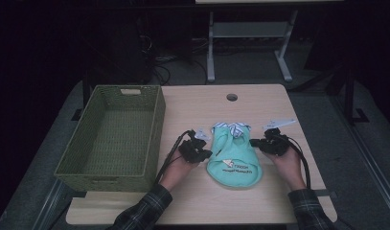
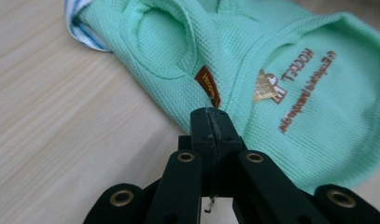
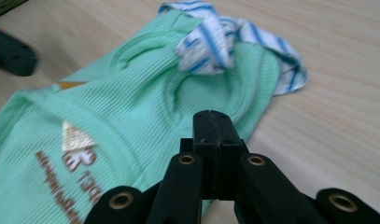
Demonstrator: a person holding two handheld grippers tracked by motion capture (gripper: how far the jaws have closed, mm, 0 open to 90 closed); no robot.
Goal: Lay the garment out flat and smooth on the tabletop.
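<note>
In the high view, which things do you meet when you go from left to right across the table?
Green woven basket → left gripper → mint green garment → right gripper.

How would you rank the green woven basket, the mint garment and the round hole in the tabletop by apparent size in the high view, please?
1. green woven basket
2. mint garment
3. round hole

Dim room: grey floor (image 1: 326, 124), white-legged table (image 1: 245, 33) behind the desk (image 1: 259, 103).

At nine o'clock on my table (image 1: 192, 201) sits a green basket (image 1: 92, 167); a round hole (image 1: 232, 97) lies at twelve.
</note>
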